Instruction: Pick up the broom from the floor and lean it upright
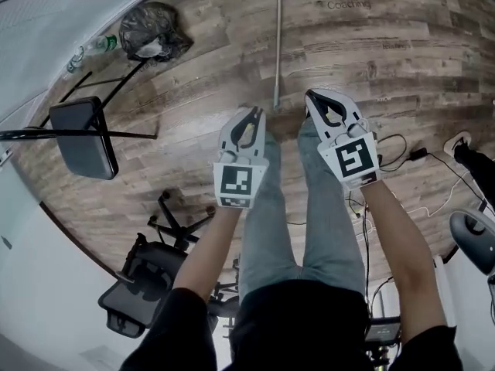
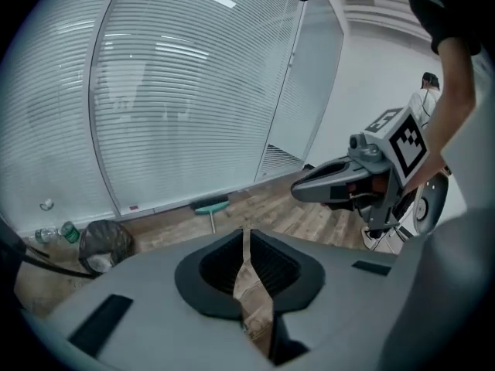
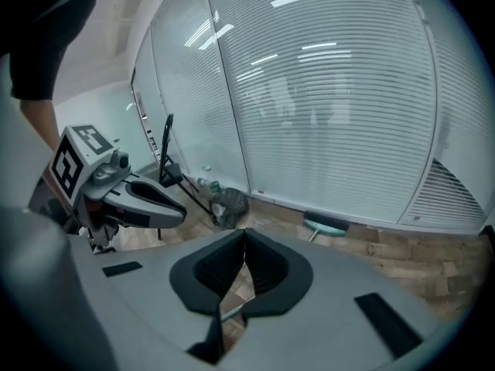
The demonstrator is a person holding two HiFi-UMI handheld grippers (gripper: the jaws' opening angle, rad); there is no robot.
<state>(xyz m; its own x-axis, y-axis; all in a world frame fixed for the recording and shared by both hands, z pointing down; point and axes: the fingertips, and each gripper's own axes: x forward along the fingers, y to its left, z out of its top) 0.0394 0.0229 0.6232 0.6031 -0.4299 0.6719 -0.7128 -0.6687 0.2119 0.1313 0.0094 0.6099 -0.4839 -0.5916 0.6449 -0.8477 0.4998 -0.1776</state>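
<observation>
Both forearms reach out side by side from black sleeves, above the person's jeans. Each hand holds its gripper pointing forward and down at the wooden floor (image 1: 387,52). The left gripper (image 1: 254,113) sits just toward 9 o'clock of the head view's centre, and its jaws are pressed together with nothing between them. Only a thin slit of floor shows through them. The right gripper (image 1: 311,96) sits just toward 3 o'clock of centre, tilted a little outward. Its jaws are likewise closed at the tips and empty.

A black bag (image 1: 155,31) slumps on the floor at 11 o'clock. Something pale shows at its mouth, but what it is cannot be told. Plastic bottles (image 1: 97,46) lie just beside it toward 9 o'clock.

The broom (image 1: 277,45) lies flat on the floor. Its slim metal handle runs from the 12 o'clock edge straight down to the centre of the head view, where its near end falls between the two grippers' tips. Neither gripper touches it. Its teal broom head (image 2: 210,205) rests near the foot of the blind-covered glass wall (image 2: 193,91).

A folding chair (image 1: 81,134) stands at 9 o'clock, an office chair (image 1: 147,284) at 7 o'clock, and cables (image 1: 402,153) trail at 3 o'clock.
</observation>
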